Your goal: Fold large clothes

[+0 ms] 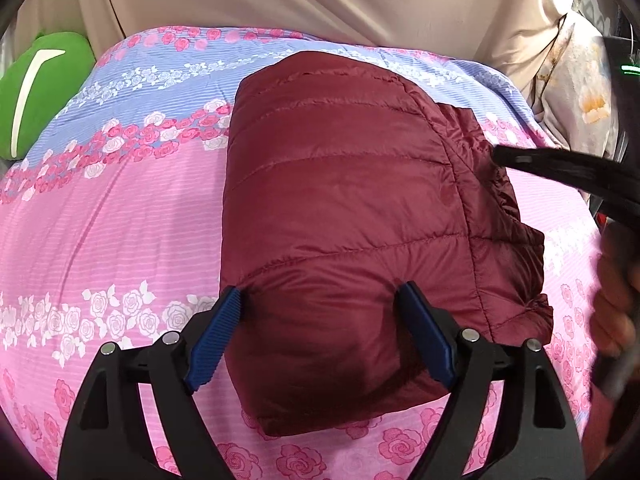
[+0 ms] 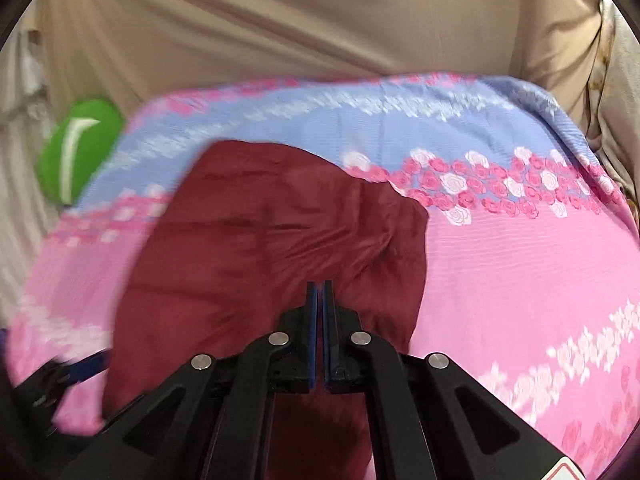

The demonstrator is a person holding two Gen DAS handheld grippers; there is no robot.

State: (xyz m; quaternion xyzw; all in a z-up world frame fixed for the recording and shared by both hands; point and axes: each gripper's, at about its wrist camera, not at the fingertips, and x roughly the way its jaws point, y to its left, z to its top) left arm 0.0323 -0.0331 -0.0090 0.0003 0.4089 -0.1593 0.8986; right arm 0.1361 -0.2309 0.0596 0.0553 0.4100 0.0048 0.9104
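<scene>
A dark red quilted puffer jacket (image 1: 344, 208) lies folded into a compact block on the pink and blue rose-print bedspread (image 1: 112, 216). My left gripper (image 1: 322, 296) is open, its blue pads (image 1: 218, 336) either side of the jacket's near end. My right gripper (image 2: 320, 286) has its jaws together above the jacket (image 2: 256, 248), with no cloth visibly between them. In the left wrist view the right gripper (image 1: 500, 156) comes in from the right at the jacket's gathered edge. The left gripper (image 2: 76, 368) shows blurred at the lower left of the right wrist view.
A green cushion (image 1: 36, 92) sits at the far left of the bed. A beige sheet (image 1: 320, 0) hangs behind the bed. A pale floral cloth (image 1: 580, 96) is bunched at the far right.
</scene>
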